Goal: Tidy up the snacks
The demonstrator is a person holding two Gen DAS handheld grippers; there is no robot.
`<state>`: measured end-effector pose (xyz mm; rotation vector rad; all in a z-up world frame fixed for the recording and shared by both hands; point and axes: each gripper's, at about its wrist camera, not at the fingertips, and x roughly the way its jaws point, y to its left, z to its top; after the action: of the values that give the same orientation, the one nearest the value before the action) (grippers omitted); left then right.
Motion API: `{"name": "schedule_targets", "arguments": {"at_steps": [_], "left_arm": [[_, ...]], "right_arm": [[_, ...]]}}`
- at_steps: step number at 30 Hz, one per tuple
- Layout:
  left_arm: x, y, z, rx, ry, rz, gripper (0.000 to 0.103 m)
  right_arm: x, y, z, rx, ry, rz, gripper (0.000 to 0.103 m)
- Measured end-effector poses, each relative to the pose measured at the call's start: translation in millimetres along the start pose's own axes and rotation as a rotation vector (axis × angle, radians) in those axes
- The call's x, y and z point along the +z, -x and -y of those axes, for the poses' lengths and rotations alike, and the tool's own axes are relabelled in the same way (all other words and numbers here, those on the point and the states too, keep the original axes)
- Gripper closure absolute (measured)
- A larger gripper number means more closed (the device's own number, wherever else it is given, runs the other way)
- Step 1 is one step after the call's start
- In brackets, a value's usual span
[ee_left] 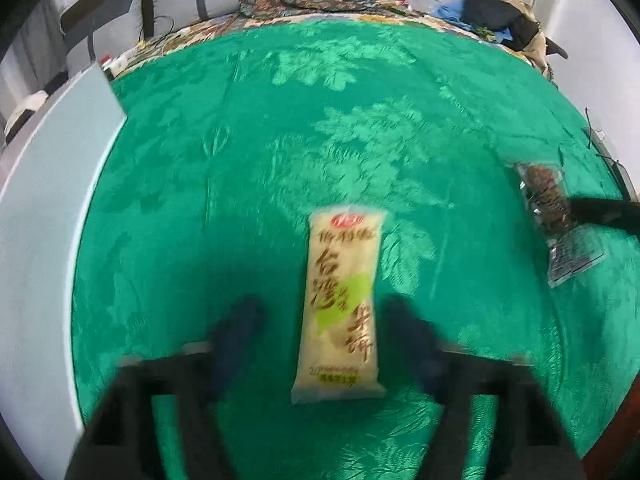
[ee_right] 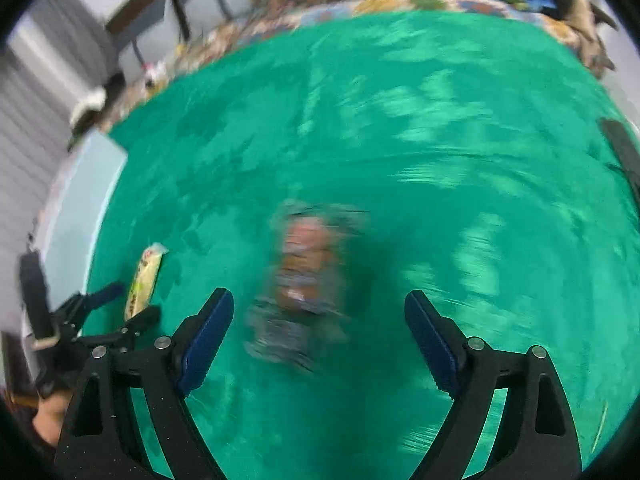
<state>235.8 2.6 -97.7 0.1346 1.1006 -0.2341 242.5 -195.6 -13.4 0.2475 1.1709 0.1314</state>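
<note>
Surface: a green cloth (ee_left: pixel 320 120) with a woven leaf pattern lies flat and covers most of both views.
Left edge: a pale panel (ee_left: pixel 52 200) lies along the cloth's left side.
Far edge: a flowered bedspread (ee_left: pixel 200 36) shows past the cloth, with a heap of clothes (ee_left: pixel 504 12) on it at the right.
Room: a dark-framed headboard (ee_left: pixel 120 4) with pale panels stands behind the bedspread; a white wall (ee_left: pixel 580 20) closes the right side.
Yellow packet (ee_left: pixel 340 308): lies flat on the cloth, lengthwise, printed side up.
Left claw (ee_left: pixel 324 304): blurred, fingers spread either side of the yellow packet, green cloth showing in both gaps.
Brown snack (ee_right: pixel 308 276): in a clear wrapper on the cloth, well to the right of the yellow packet; smeared in the right wrist view.
Right claw (ee_right: pixel 319 294): spread wide above the cloth, the brown snack lying between and beyond its fingers, not touched.
Hand (ee_right: pixel 48 416): a person's hand shows under the left claw's handle.
</note>
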Motion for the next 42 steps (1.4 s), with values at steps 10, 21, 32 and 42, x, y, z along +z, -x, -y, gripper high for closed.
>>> {"name": "schedule_targets", "arguments": {"at_steps": [10,21,32,42], "left_arm": [[-27,50,-46,-0.212,0.226,0.067,0.076],[-63,87,-60,-0.260,0.296,0.106,0.076],[-69,98,-56,-0.287,0.304,0.112,0.076],[-65,128,-65,-0.362,0.340,0.164,0.076]], "right_arm": [[-5,6,-32,-0.050,0.051,-0.056,0.092],[5,16,-15,-0.021,-0.008,-0.081,0.033],[1,-17,-29,-0.191,0.051,-0.059,0.073],[1,29,3,0.149,-0.167,-0.018,0.077]]}}
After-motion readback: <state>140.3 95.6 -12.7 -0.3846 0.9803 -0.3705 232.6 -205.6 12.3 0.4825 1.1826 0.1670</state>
